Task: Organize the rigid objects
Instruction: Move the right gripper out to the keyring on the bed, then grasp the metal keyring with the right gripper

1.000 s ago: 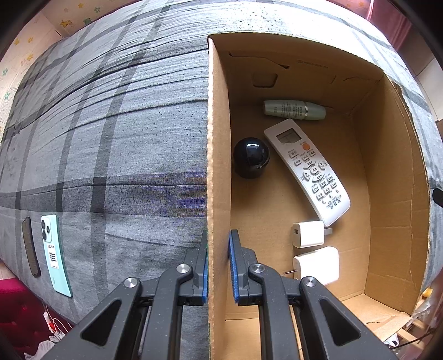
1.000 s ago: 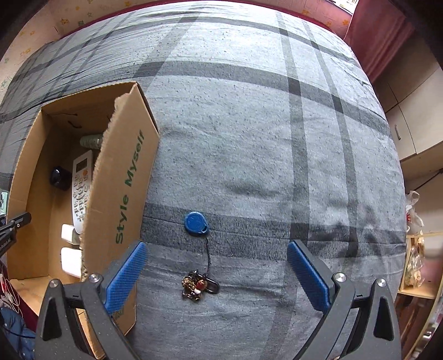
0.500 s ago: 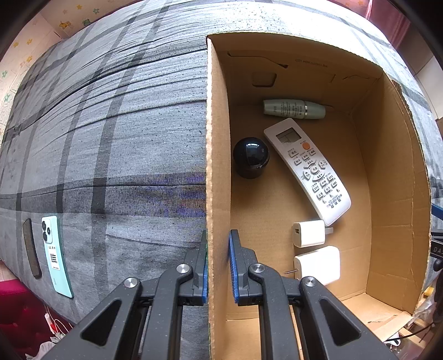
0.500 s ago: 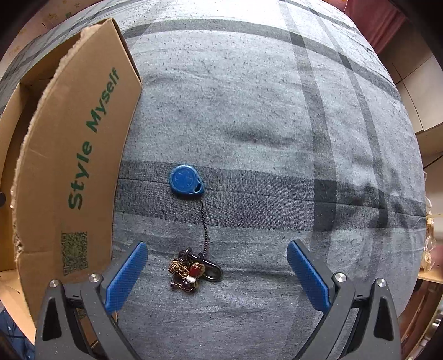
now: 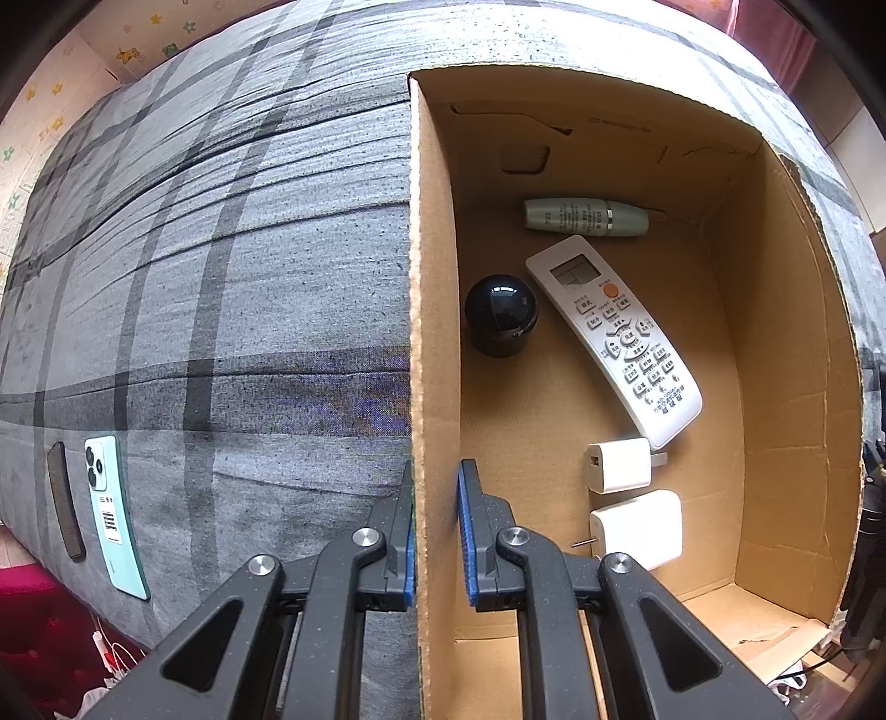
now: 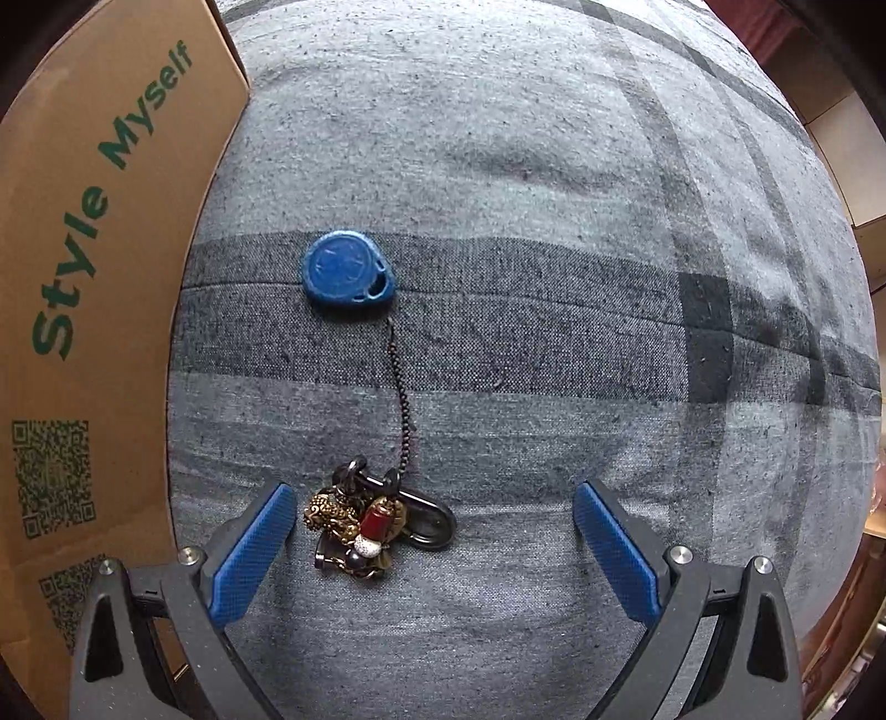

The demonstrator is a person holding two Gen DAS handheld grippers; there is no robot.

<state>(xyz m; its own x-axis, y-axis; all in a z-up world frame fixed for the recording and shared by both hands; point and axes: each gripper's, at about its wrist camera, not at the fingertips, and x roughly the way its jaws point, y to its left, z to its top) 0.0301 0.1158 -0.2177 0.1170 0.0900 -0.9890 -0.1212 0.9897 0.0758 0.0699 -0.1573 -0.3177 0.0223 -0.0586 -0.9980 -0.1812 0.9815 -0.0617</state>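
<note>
**Box part filled, keyring next in line**

Already inside the cardboard box (image 5: 797, 387): a white remote control (image 5: 614, 338), a black round-topped gadget (image 5: 501, 315), a pale green tube (image 5: 584, 217) along the far wall, and two white chargers (image 5: 619, 465) lying side by side near the front. Roughly the larger share of the sorting looks finished.

Left to gather, judging by what lies loose: a keyring (image 6: 368, 520) of charms and a black clip, joined by a beaded chain to a blue fob (image 6: 349, 274), resting on the bed just beside the box's printed outer wall. On the box's other side, near the bed's edge, a mint green phone (image 5: 111, 515) face down, with a dark slim object (image 5: 65, 501) next to it, too narrow in view to identify.

Left tool (image 5: 434, 531) pressed together on the box's side wall, pinching the cardboard and steadying it. Right tool (image 6: 432, 545) spread wide, pointing down over the keyring, charm cluster close to the left-hand pad, nothing gripped yet. Probably the pickup stage.

Bed covered in a grey cloth with darker plaid stripes (image 6: 554, 332), slightly rumpled. Around it: wallpaper with small stars (image 5: 127, 52), a dark red curtain (image 5: 775, 33), pale cabinet fronts at the edge of the right view
</note>
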